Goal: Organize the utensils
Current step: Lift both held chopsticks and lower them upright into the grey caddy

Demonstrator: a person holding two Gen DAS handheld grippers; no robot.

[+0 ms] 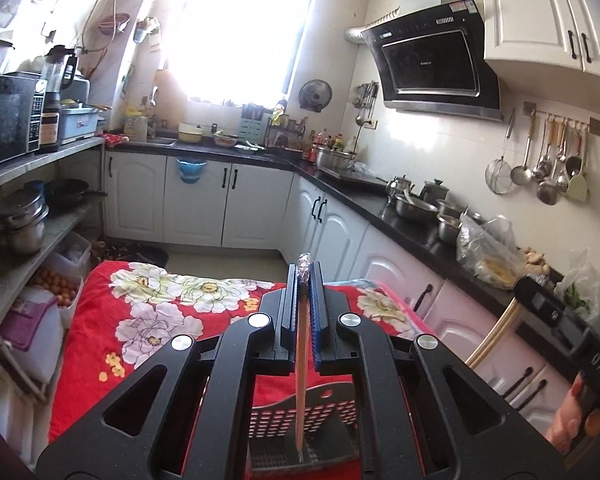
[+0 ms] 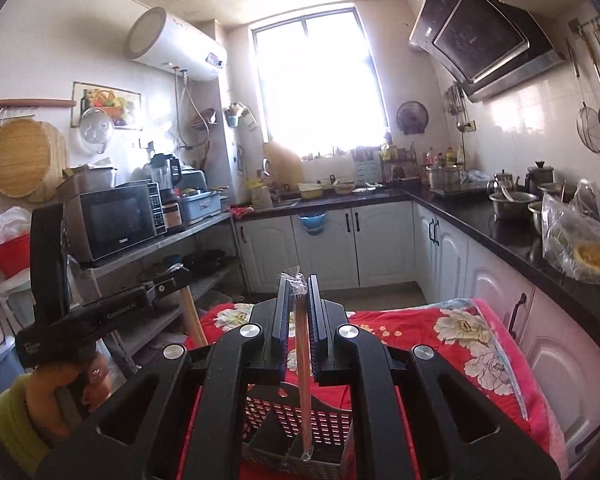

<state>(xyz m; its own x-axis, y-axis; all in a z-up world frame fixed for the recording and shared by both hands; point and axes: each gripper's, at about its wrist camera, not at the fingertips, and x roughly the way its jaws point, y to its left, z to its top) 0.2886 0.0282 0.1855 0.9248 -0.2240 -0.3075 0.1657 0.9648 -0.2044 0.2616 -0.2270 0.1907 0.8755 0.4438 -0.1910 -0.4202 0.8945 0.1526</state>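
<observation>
My left gripper is shut on a pair of wooden chopsticks in clear wrap. They hang down between the fingers, and their lower tip is over a grey perforated utensil basket. My right gripper is shut on a second wrapped pair of chopsticks. Its lower end reaches into the same basket, which has a divider inside. Each gripper shows at the edge of the other's view, gripped by a hand: the right gripper with its sticks, the left gripper likewise.
The basket stands on a table under a red floral cloth. A black counter with steel pots and plastic bags runs along the right. Ladles hang on the wall. A shelf with a microwave stands at the left.
</observation>
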